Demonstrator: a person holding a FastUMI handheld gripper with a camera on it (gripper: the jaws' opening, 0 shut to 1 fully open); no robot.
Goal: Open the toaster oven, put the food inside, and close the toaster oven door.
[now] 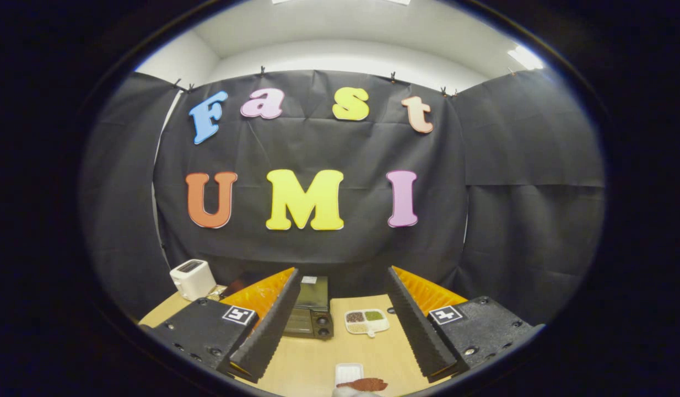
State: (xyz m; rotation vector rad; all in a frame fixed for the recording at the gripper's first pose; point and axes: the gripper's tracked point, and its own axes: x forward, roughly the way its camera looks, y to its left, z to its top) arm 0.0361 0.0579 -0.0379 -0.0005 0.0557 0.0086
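The claw is released: its two ribbed black fingers stand wide apart and hold nothing, and it hangs above the wooden table, looking forward and a little down.

The toaster oven stands on the table beyond the fingers, close beside the inner edge of the left finger, which hides part of it. It is dark, with two round knobs on its front, and its door seems closed, although the oven is small here and I cannot be sure. Just to the right of it, between the two fingers and further ahead, lies a white divided dish with brown, green and pale fillings. Nearer to the claw, low between the fingers, there is a small white tray and just beside it a reddish-brown piece of food. Beyond the left finger, well apart from the oven, stands a white pop-up toaster.

In my judgement the task is at its beginning: the door must be opened first. The risks come from the crowding. The handle is not clearly visible, so a finger could miss it and push the whole oven back. Also the dish stands near the door, so the door or a wide finger may knock it while opening.
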